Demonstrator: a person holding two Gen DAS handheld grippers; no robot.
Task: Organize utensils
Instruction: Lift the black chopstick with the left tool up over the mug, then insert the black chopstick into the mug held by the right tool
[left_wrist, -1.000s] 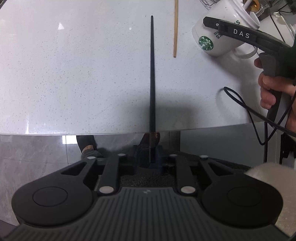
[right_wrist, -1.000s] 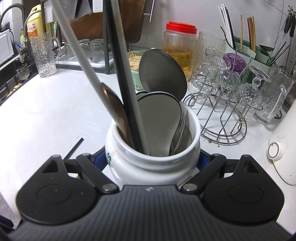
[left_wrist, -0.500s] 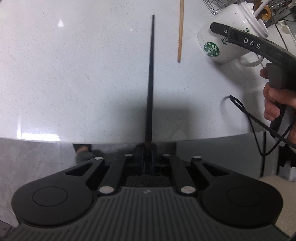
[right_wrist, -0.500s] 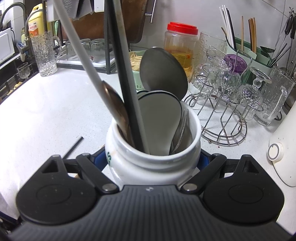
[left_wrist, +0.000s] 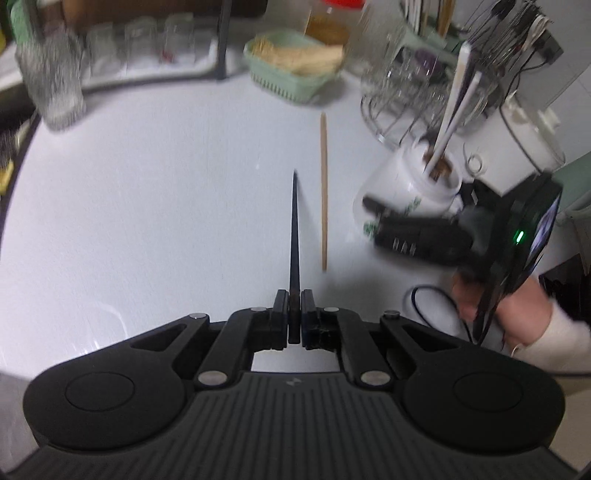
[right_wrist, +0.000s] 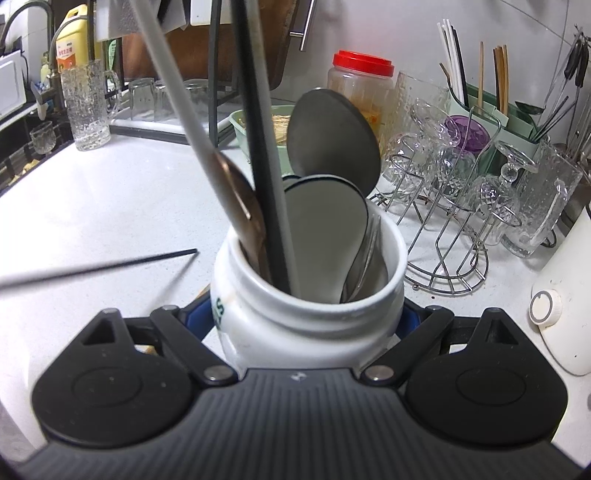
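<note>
My left gripper (left_wrist: 294, 306) is shut on a black chopstick (left_wrist: 294, 236) and holds it raised, pointing forward over the white counter (left_wrist: 147, 192). A wooden chopstick (left_wrist: 324, 192) lies on the counter just to its right. My right gripper (right_wrist: 306, 325) is shut on a white Starbucks mug (right_wrist: 306, 310) that holds metal spoons (right_wrist: 332, 155), a white chopstick (right_wrist: 177, 92) and a black chopstick (right_wrist: 255, 129). The mug (left_wrist: 406, 199) and right gripper (left_wrist: 424, 236) also show in the left wrist view, at right. The held chopstick's tip (right_wrist: 110, 264) shows left of the mug.
A wire rack with glasses (right_wrist: 450, 206), a red-lidded jar (right_wrist: 360, 88), a green utensil holder (right_wrist: 491, 110) and a green basket (left_wrist: 295, 70) stand at the back. A glass mug (right_wrist: 86, 107) stands back left. A white appliance (right_wrist: 565, 306) is at right.
My left gripper has lifted the black chopstick off the counter edge and tilted up, so the back of the counter shows now. The right gripper and mug stay put.
</note>
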